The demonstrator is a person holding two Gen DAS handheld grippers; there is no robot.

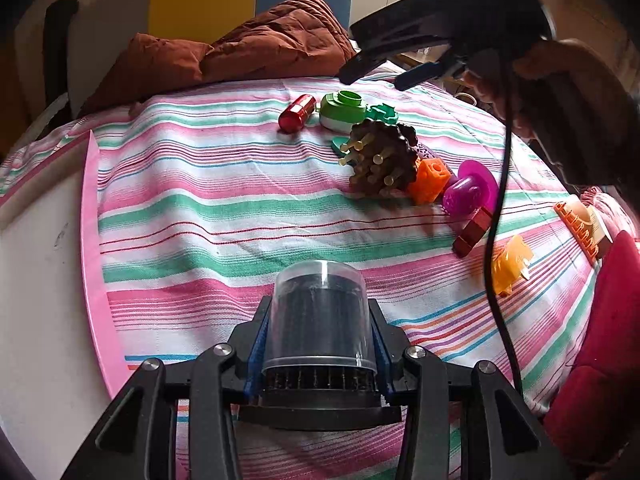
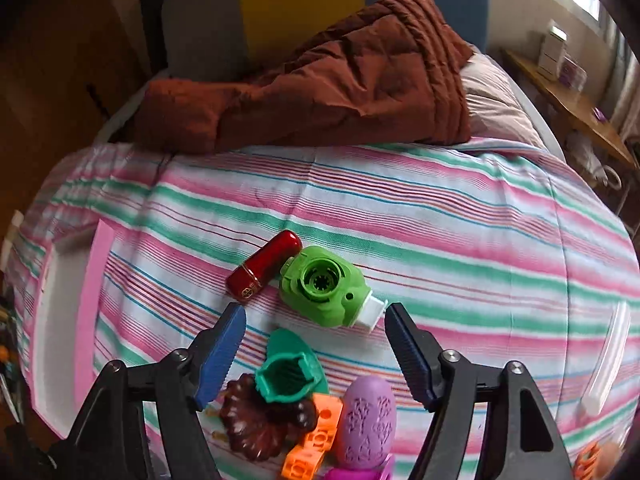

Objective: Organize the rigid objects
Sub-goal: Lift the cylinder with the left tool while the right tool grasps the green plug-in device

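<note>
Nearest in the left wrist view, the left gripper (image 1: 320, 344) is clamped partway closed on a clear-capped black cylinder (image 1: 320, 320), with the blue pads pressed against both sides. It's held above the striped bedspread (image 1: 240, 208), just right of a pink-edged white tray (image 1: 90, 240), so this looks like the carry-and-drop step for that piece. What seems to be called for next is a swing left over the tray and a release.

The right gripper (image 2: 316, 356) is seen hanging over the pile with its jaws spread wide and nothing between them. A pick hasn't been made yet. The teal cookie cutter (image 2: 286, 378) sits right under the gap and the green toy (image 2: 324, 286) just beyond the fingertips, so which one is being lined up can't be told.

Counted from the pile outward:
- one brown spiky piece (image 1: 382, 158) with pale pegs
- one orange cube block (image 1: 432, 178)
- one magenta disc thing (image 1: 470, 190)
- one purple egg (image 2: 366, 418)
- one dark red block (image 1: 474, 230)
- one yellow-orange piece (image 1: 510, 262)
- one orange comb-like piece (image 1: 580, 228), off at the right edge
- one red tube (image 2: 264, 266), touching the green toy

Farthest back, a brown quilted blanket (image 2: 340, 76) is bunched up at the head of the bed.
</note>
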